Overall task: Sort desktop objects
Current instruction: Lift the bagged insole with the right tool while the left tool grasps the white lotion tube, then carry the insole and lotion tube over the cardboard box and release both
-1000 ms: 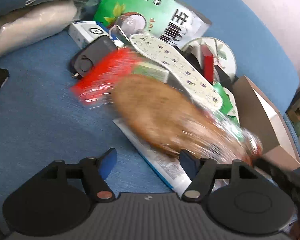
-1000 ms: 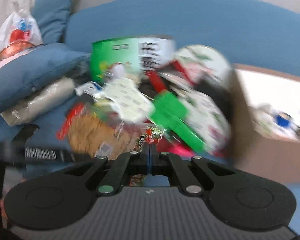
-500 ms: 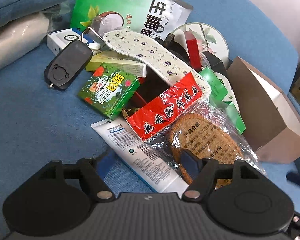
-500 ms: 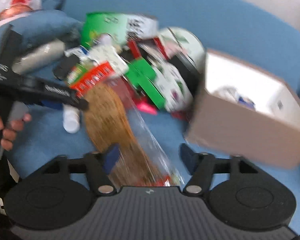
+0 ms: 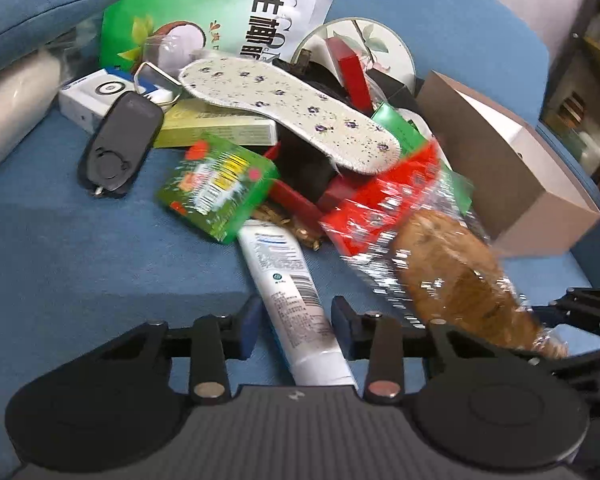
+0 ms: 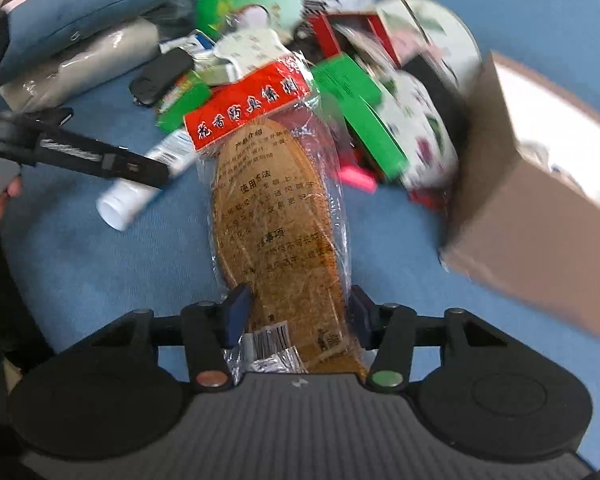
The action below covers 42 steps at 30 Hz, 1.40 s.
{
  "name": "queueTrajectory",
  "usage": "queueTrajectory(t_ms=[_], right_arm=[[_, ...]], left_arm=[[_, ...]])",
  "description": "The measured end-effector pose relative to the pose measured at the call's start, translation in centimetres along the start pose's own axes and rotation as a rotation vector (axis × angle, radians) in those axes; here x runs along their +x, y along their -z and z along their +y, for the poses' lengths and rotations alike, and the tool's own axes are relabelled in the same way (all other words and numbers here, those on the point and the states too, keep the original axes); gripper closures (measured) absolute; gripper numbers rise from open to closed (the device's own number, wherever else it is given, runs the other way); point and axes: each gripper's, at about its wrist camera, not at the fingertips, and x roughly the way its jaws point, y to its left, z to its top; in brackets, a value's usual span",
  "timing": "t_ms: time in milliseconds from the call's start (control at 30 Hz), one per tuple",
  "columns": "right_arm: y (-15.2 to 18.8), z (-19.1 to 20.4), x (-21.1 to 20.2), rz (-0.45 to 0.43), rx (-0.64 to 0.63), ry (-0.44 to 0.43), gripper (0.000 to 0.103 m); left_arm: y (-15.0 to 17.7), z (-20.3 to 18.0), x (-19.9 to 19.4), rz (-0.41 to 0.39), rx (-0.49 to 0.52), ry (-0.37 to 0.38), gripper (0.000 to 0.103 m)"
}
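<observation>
A brown insole in a clear bag with a red header (image 6: 284, 216) lies between the fingers of my right gripper (image 6: 296, 316), whose jaws stand apart around its near end; it shows blurred in the left wrist view (image 5: 452, 276). My left gripper (image 5: 296, 328) is open, its fingers on either side of a white toothpaste tube (image 5: 296, 292), seen also in the right wrist view (image 6: 140, 184). Behind lies a pile: a spotted white insole (image 5: 292, 112), a green packet (image 5: 216, 184), a black key fob (image 5: 120, 148).
A brown cardboard box (image 5: 500, 168) stands open at the right of the pile (image 6: 540, 200). A large green snack bag (image 5: 204, 20), a round floral tin (image 5: 364, 40) and blue cushions (image 5: 40, 4) lie behind, all on a blue seat (image 5: 80, 248).
The bagged brown insole has shifted right and lifted, now blurred between the right gripper's fingers. My left gripper has moved forward so that the toothpaste tube lies between its fingers.
</observation>
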Motion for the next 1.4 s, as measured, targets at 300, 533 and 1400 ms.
queueTrajectory(t_ms=[300, 533, 1400], right_arm=[[1.0, 1.8, -0.4, -0.012, -0.092, 0.057, 0.034], [1.2, 2.2, 0.3, -0.002, -0.129, 0.064, 0.038], [-1.5, -5.8, -11.4, -0.424, 0.217, 0.034, 0.094]], left_arm=[[-0.1, -1.7, 1.2, 0.015, 0.043, -0.074, 0.039], [0.0, -1.6, 1.2, 0.016, 0.112, -0.121, 0.067], [-5.4, -7.7, -5.2, -0.154, 0.058, 0.203, 0.068]])
